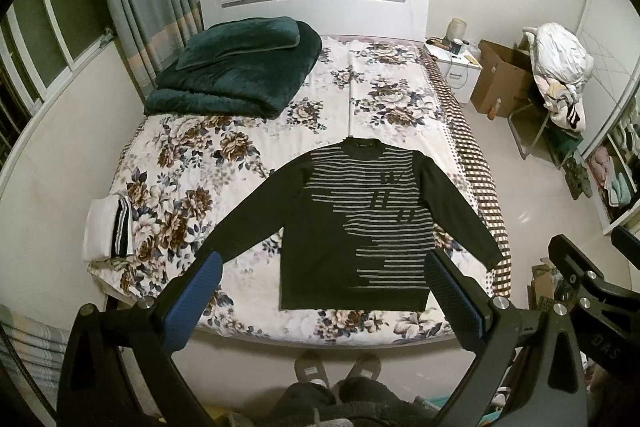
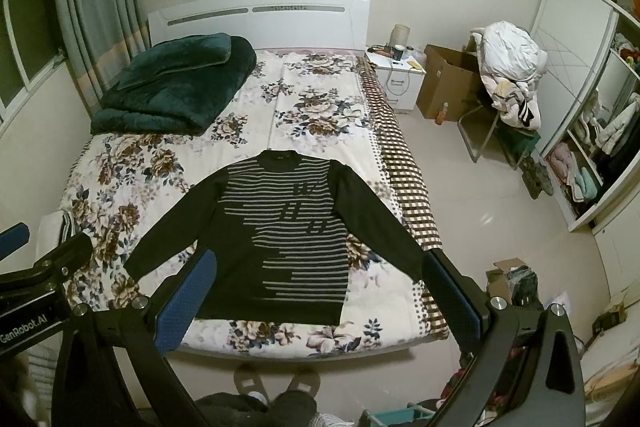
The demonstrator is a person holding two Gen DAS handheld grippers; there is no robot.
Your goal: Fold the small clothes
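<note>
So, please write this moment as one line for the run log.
sweater: flat on bed, sleeves spread | left tool: open, empty | right tool: open, empty | fold: not started

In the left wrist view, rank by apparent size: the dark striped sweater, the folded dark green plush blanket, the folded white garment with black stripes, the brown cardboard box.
1. Dark striped sweater, though it lies nearest the camera.
2. Folded dark green plush blanket.
3. and 4. Brown cardboard box and folded white garment look alike; unranked.
</note>
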